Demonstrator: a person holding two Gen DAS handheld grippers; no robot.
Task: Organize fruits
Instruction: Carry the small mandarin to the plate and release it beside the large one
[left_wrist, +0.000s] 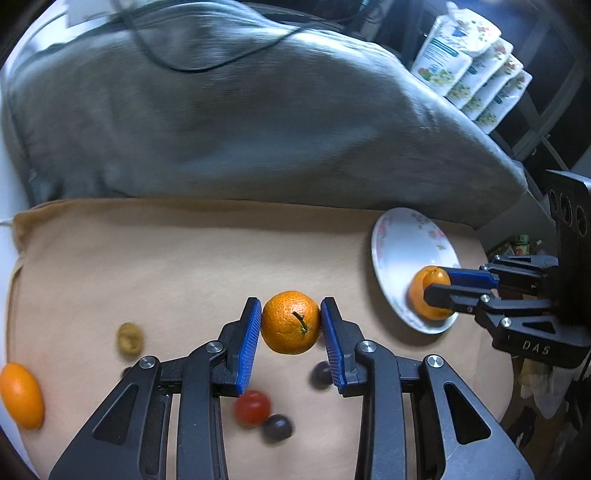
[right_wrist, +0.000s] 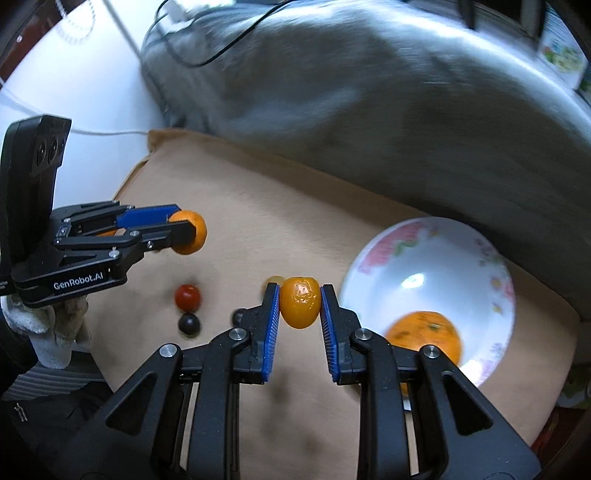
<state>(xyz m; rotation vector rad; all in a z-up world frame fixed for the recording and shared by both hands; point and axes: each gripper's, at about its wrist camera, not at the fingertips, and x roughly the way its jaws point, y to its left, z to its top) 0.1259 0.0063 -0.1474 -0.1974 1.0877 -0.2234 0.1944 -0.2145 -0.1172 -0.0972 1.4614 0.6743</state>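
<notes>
Between my left gripper's (left_wrist: 291, 322) blue pads sits a round mandarin (left_wrist: 290, 322), stem facing the camera, pinched from both sides and lifted clear of the tan cushion (left_wrist: 184, 266). My right gripper (right_wrist: 299, 302) is clamped on a smaller oval kumquat (right_wrist: 300, 302), likewise held off the cloth. From the right wrist, the white floral bowl (right_wrist: 491, 280) lies at about four o'clock, near the jaws, with one orange fruit (right_wrist: 424, 334) already in it. I judge this the carrying step: both fruits are picked and headed for the bowl. Next, each hand must come over the rim before letting go, one after the other so the two grippers do not collide. A red fruit (left_wrist: 252, 408), two dark ones and another kumquat (left_wrist: 21, 396) wait on the cushion.
</notes>
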